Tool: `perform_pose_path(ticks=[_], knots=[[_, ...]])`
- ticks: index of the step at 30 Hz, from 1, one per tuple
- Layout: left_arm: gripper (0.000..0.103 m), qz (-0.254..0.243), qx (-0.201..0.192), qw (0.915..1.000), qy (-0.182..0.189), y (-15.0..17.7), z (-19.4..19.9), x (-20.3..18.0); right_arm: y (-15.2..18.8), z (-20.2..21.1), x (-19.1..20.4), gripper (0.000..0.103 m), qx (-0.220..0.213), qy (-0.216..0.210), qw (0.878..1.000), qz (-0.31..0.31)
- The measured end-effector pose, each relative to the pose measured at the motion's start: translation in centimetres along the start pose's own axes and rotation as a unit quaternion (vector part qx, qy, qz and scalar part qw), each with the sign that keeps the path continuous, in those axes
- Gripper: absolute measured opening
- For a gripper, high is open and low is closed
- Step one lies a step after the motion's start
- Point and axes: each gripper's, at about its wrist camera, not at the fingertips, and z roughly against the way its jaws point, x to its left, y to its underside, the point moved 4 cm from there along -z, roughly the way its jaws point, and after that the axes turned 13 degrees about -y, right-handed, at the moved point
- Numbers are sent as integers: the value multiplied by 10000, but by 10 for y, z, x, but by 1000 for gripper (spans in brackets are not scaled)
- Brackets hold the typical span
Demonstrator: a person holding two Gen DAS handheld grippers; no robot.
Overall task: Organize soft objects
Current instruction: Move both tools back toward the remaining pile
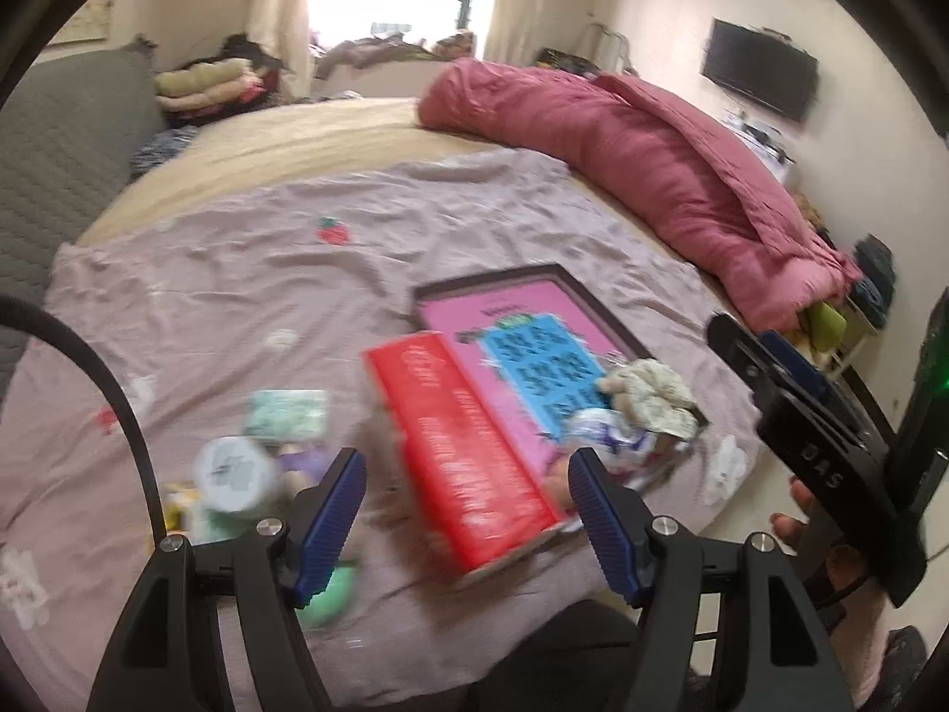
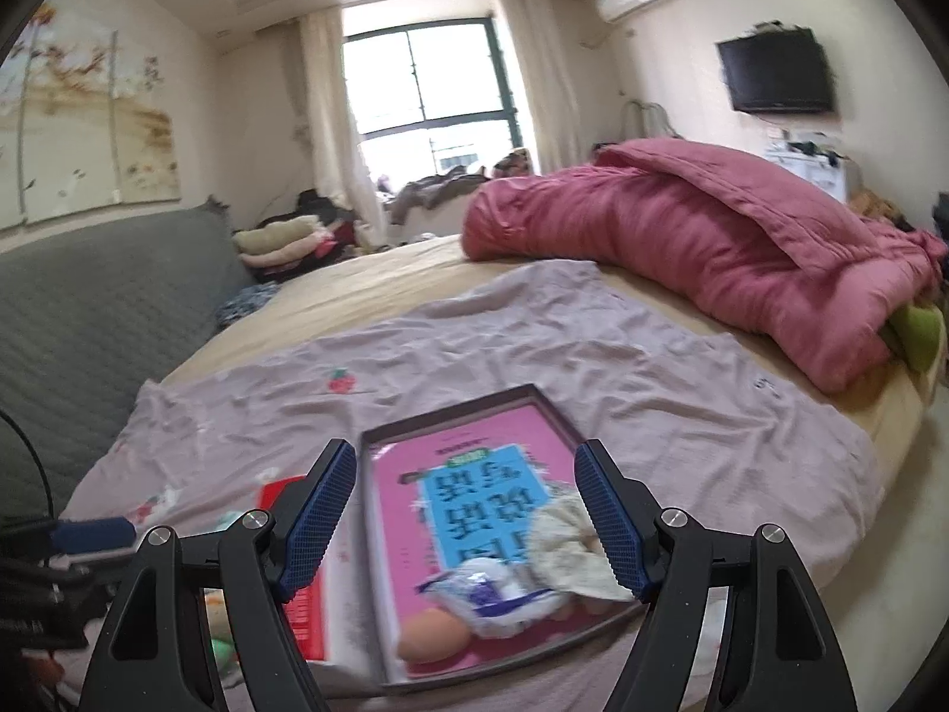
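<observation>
A shallow dark tray (image 1: pixel 617 326) (image 2: pixel 557 409) lined with a pink and blue sheet lies on the mauve bedsheet. In it sit a crumpled cream cloth (image 1: pixel 649 394) (image 2: pixel 566 552), a white and blue packet (image 1: pixel 611 439) (image 2: pixel 492 593) and an orange egg-shaped soft toy (image 2: pixel 433 635). A red box (image 1: pixel 468 457) (image 2: pixel 305 593) leans on the tray's left edge. Left of it lie small soft items: a white-lidded jar (image 1: pixel 234 474), a mint packet (image 1: pixel 287 412), a green soft lump (image 1: pixel 329 593). My left gripper (image 1: pixel 468 510) is open over the red box. My right gripper (image 2: pixel 465 516) is open above the tray.
The mauve sheet (image 1: pixel 237 285) covers the near part of a bed. A rolled pink quilt (image 1: pixel 623 142) (image 2: pixel 712 243) lies along the far right. A grey padded headboard (image 2: pixel 89 308) is at the left. The right gripper's body (image 1: pixel 830 463) shows at the left wrist view's right edge.
</observation>
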Motion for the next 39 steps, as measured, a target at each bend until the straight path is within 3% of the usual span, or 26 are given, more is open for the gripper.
perform_pose_path(ticks=[8, 19, 28, 39], knots=[[73, 690, 41, 9965, -474, 17, 10, 96, -2, -1, 61, 77, 113, -498, 9985, 208], [73, 1583, 203, 9827, -936, 56, 20, 212, 8, -2, 134, 77, 297, -993, 9931, 556], [73, 1849, 349, 9762, -1082, 85, 21, 251, 27, -4, 175, 77, 556, -1322, 9861, 835], [73, 1715, 590, 9786, -970, 101, -3, 239, 62, -21, 199, 77, 997, -1560, 9763, 1121]])
